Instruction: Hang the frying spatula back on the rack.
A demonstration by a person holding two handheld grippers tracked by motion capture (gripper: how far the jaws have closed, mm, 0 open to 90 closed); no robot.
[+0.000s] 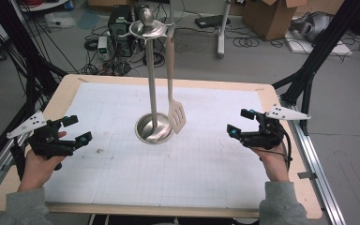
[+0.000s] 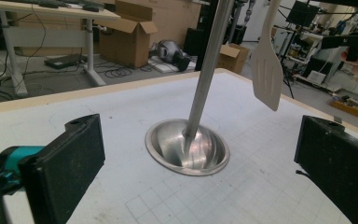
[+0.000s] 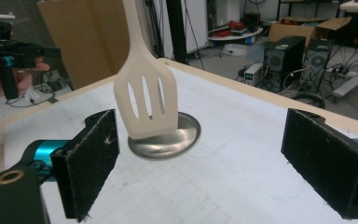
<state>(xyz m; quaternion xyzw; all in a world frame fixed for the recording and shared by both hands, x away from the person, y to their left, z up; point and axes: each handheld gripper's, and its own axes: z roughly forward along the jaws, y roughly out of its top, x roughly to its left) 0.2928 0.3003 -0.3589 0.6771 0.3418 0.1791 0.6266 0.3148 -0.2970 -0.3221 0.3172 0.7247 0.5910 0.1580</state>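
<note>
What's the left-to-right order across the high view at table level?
left gripper → stand base → slotted spatula hanging from the stand → right gripper. Both grippers open, holding nothing, apart from the stand.

We find no legible text, label, brand or number on the white gridded table mat or the brown cardboard boxes.
</note>
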